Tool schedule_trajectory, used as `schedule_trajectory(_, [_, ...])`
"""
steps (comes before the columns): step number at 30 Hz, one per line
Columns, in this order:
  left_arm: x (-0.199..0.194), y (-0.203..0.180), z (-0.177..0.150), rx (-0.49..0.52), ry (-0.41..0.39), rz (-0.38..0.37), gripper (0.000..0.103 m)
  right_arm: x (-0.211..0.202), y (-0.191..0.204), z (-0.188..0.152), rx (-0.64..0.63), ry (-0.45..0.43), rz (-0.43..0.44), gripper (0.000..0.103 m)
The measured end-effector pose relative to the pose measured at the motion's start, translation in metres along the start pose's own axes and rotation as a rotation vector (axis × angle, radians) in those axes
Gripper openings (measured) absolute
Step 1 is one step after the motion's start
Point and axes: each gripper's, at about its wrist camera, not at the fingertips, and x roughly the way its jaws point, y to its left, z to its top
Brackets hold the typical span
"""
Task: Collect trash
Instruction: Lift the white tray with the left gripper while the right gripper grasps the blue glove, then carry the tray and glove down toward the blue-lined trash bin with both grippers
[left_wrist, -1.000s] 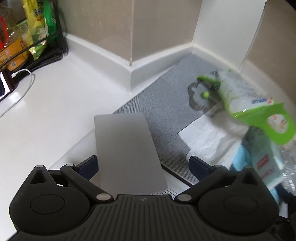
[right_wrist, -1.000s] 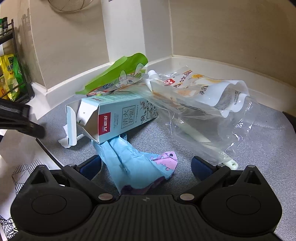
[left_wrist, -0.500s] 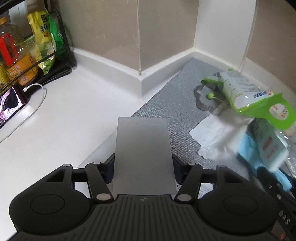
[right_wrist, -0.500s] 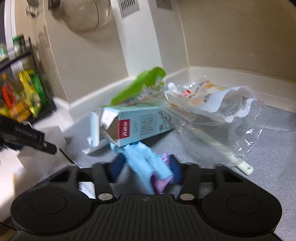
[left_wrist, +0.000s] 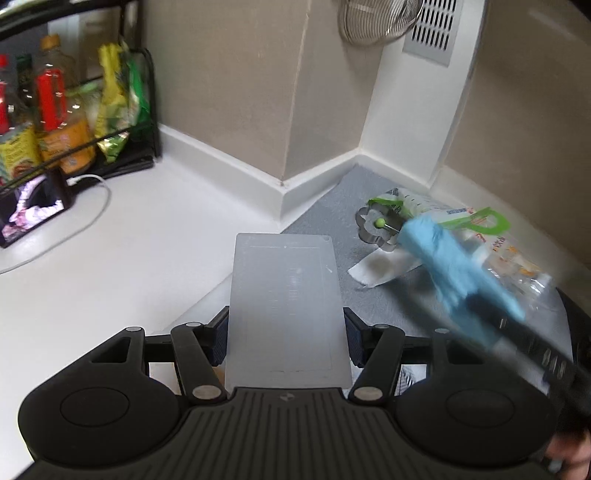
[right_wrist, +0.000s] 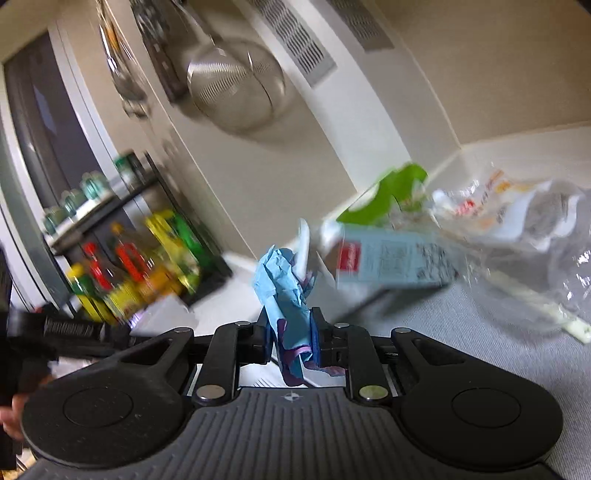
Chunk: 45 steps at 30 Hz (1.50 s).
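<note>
My left gripper (left_wrist: 286, 332) is shut on the sides of a frosted grey board (left_wrist: 284, 291), held flat above the white counter (left_wrist: 129, 266). In the right wrist view my right gripper (right_wrist: 290, 332) has its jaws closing on a crumpled blue and purple wrapper (right_wrist: 280, 284), pressed between the pads and lifted off the grey mat (right_wrist: 480, 350). The same blue wrapper (left_wrist: 454, 266) shows blurred in the left wrist view. Behind it lie a pale blue carton (right_wrist: 388, 262), a green pouch (right_wrist: 391, 188) and a clear plastic bag (right_wrist: 517, 229).
A white napkin (left_wrist: 376, 267) and a flower-shaped metal cutter (left_wrist: 373, 229) sit on the mat near the wall corner. At the far left stand a black rack of bottles (left_wrist: 55, 122), a lit screen (left_wrist: 33, 210) and a white cable (left_wrist: 92, 218). A wire strainer (right_wrist: 236, 85) hangs on the wall.
Both grippers went from wide open to closed: the left on the board, the right on the blue wrapper. The right one lifted the wrapper and tilted upward; the left pulled back and rose.
</note>
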Motion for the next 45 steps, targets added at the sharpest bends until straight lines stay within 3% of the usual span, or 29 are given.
schedule_trajectory(6, [-0.055,0.03,-0.053,-0.017,-0.022,0.028,0.065,-0.01,0.011,0.003,-0.057,-0.096,0.055,0.021])
schedule_trajectory(13, [-0.122,0.065,-0.127,-0.011,-0.008,0.05,0.065,-0.015,0.026,-0.009,-0.158,-0.117,0.073,0.021])
schedule_trajectory(16, [-0.141,0.082,-0.154,0.002,-0.005,0.077,0.065,-0.025,0.041,-0.016,-0.208,-0.111,0.01,0.021])
schedule_trajectory(21, [-0.15,0.101,-0.184,-0.016,0.001,0.103,0.065,-0.084,0.079,-0.036,-0.256,-0.151,-0.024,0.021])
schedule_trajectory(25, [-0.148,0.108,-0.204,-0.051,0.021,0.048,0.065,-0.149,0.112,-0.062,-0.24,-0.179,0.016,0.021])
schedule_trajectory(29, [-0.146,0.1,-0.22,-0.024,0.027,0.019,0.065,-0.195,0.143,-0.092,-0.22,-0.183,0.051,0.021])
schedule_trajectory(34, [-0.15,0.096,-0.236,-0.01,0.024,-0.005,0.065,-0.213,0.164,-0.127,-0.246,-0.111,0.028,0.021])
schedule_trajectory(45, [-0.157,0.101,-0.263,-0.017,0.031,-0.009,0.065,-0.198,0.178,-0.168,-0.198,0.064,0.005,0.021])
